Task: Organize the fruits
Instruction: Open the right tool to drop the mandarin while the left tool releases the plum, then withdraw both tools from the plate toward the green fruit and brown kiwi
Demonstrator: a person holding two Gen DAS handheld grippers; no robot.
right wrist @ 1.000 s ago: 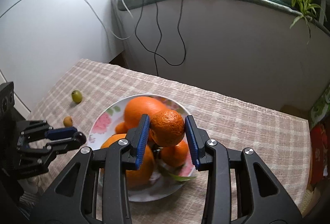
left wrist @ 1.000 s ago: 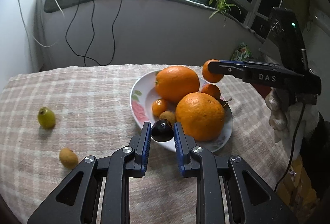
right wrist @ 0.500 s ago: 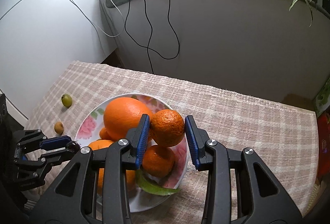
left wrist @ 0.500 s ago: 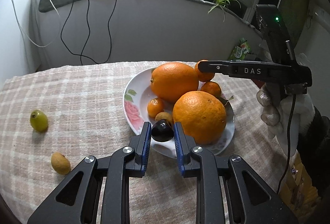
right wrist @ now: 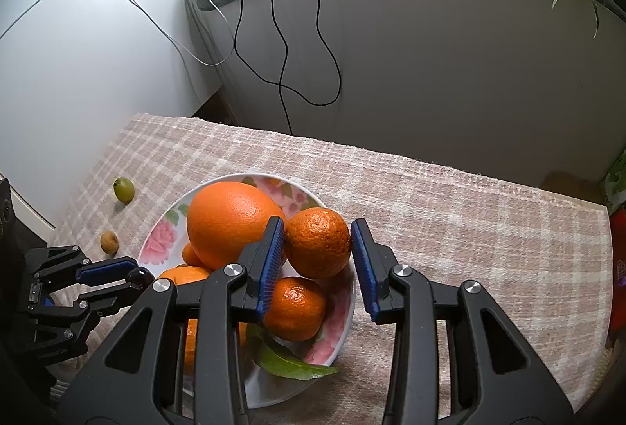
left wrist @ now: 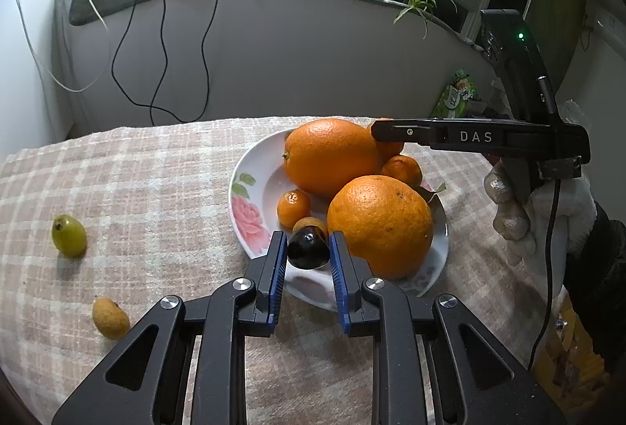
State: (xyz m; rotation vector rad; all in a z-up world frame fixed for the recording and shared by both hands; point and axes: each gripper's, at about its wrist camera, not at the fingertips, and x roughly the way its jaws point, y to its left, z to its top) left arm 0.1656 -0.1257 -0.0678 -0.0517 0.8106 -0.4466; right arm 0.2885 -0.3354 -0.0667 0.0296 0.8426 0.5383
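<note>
Fruits are going onto the plate (left wrist: 250, 229): my left gripper (left wrist: 307, 253) pinches a dark plum (left wrist: 308, 251), my right gripper (right wrist: 317, 243) clamps a mandarin (right wrist: 317, 243), and both next need a gentle lowering into free gaps.

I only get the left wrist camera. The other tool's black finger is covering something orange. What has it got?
Observer: The right tool is pinching a mandarin between its blue pads.
Child: Is it down on the plate?
Observer: It sits above a second mandarin that lies in the plate. I can't tell if the two touch.
Child: What's hiding behind the big orange?
Observer: Pink flowers painted on the plate's far rim.
</note>
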